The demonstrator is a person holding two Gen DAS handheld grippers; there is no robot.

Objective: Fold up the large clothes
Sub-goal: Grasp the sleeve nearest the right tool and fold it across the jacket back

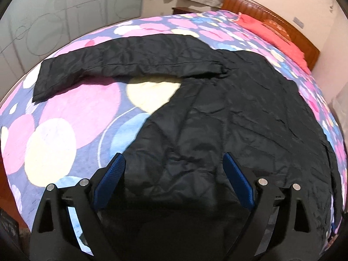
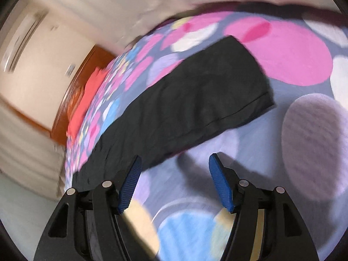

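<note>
A large black jacket (image 1: 228, 113) lies spread flat on the bed, one sleeve (image 1: 121, 65) stretched out to the left. My left gripper (image 1: 174, 163) is open and empty, its blue pads over the jacket's near hem. In the blurred right wrist view the other black sleeve (image 2: 195, 100) lies across the bedspread, its cuff at the upper right. My right gripper (image 2: 174, 163) is open and empty, just short of that sleeve's near edge, over bare bedspread.
The bed carries a bedspread (image 1: 65, 130) of pink, white and blue circles. A red pillow (image 1: 274, 34) lies against the wooden headboard (image 1: 300, 34) at the far right. A wardrobe (image 1: 65, 10) stands behind the bed.
</note>
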